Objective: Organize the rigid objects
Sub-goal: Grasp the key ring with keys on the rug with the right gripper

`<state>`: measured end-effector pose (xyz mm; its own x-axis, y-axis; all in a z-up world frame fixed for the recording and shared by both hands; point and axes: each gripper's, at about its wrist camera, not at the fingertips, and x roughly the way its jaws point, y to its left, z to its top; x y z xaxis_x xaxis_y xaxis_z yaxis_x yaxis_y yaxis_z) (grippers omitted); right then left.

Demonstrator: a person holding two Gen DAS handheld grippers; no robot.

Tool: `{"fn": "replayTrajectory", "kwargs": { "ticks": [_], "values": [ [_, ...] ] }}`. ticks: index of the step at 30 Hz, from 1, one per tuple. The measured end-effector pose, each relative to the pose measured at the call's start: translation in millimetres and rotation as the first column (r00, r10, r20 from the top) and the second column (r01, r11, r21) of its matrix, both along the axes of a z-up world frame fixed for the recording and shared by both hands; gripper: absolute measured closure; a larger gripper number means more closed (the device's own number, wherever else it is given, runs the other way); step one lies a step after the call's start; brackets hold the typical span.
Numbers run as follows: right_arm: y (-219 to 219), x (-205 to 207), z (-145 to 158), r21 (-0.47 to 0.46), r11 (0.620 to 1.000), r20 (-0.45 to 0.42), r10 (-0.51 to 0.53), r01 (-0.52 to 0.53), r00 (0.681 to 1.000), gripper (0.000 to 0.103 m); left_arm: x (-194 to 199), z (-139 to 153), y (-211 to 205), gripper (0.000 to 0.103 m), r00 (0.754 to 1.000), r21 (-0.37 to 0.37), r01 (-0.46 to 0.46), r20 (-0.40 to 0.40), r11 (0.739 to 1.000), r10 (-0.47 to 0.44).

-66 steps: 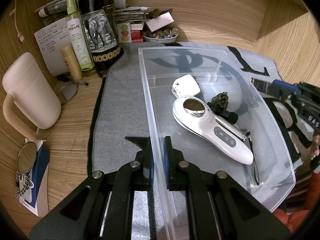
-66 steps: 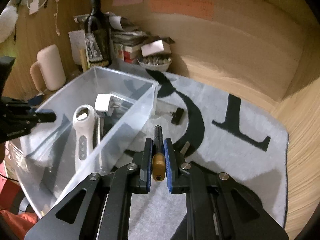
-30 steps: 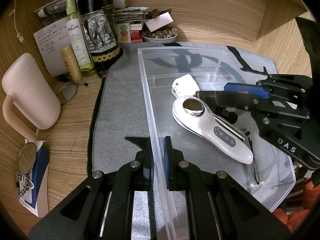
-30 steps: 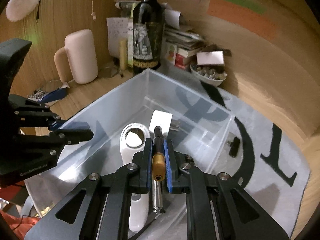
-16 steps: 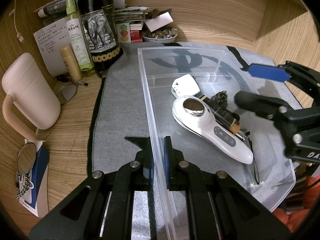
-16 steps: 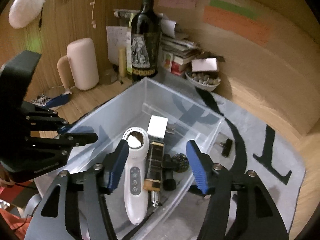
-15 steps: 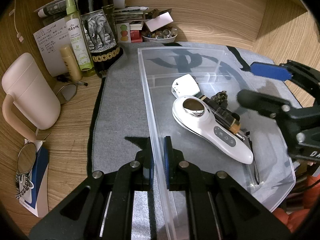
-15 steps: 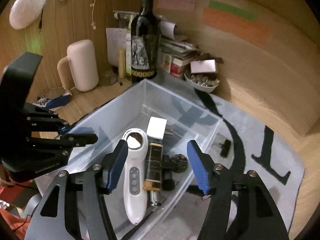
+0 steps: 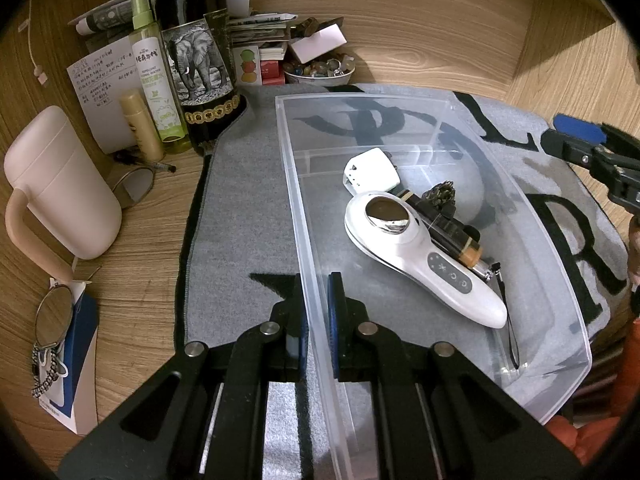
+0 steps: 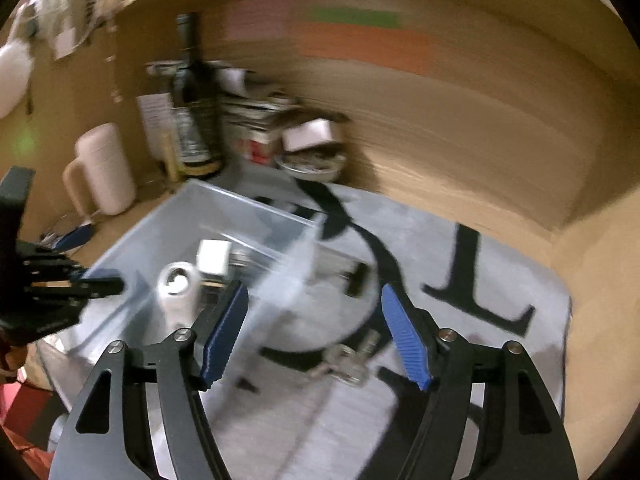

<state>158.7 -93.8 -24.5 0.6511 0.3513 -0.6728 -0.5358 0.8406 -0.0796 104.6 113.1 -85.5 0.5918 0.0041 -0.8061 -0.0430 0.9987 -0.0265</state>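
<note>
My right tool [image 10: 314, 332] has let the dark gold-capped tube [image 9: 448, 229] go and swung out of the clear bin [image 9: 532, 216], its jaws having just spread wide and empty.

The tube lies in the bin against the white handheld device [image 9: 420, 258], long axis from 10 to 4 o'clock, cap at 4. My left tool [image 9: 316, 312] pinches the bin's wall; a tug could roll the tube.

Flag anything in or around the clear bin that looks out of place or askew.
Nothing is spilled or broken. In the clear bin the white handheld device, white adapter and dark gold-capped tube lie loosely piled at angles. Outside it, a small black piece and a clear item remain on the grey mat.
</note>
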Motion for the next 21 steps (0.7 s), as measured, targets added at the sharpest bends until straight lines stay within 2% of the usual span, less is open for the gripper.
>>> {"fn": "replayTrajectory", "kwargs": {
  "ticks": [8, 13, 18, 21],
  "values": [
    [-41.3, 23.4, -36.3, -0.003, 0.993, -0.12, -0.113, 0.114, 0.986, 0.036, -0.2, -0.1, 0.5, 0.096, 1.0, 0.001, -0.001, 0.0, 1.0, 0.001],
    [-40.8, 30.5, -61.2, -0.009, 0.994, -0.188, -0.109, 0.109, 0.976, 0.036, -0.3, -0.2, 1.0, 0.096, 1.0, 0.002, 0.0, -0.001, 1.0, 0.0],
    [-30.1, 36.4, -87.9, -0.053, 0.994, -0.237, -0.101, 0.091, 0.966, 0.036, -0.9, -0.5, 1.4, 0.096, 1.0, 0.001, 0.001, -0.001, 1.0, -0.001],
    [-34.7, 37.2, -91.5, -0.026, 0.995, -0.246, -0.096, 0.093, 0.964, 0.036, -1.0, -0.6, 2.0, 0.096, 1.0, 0.002, 0.001, -0.001, 1.0, -0.001]
  ]
}}
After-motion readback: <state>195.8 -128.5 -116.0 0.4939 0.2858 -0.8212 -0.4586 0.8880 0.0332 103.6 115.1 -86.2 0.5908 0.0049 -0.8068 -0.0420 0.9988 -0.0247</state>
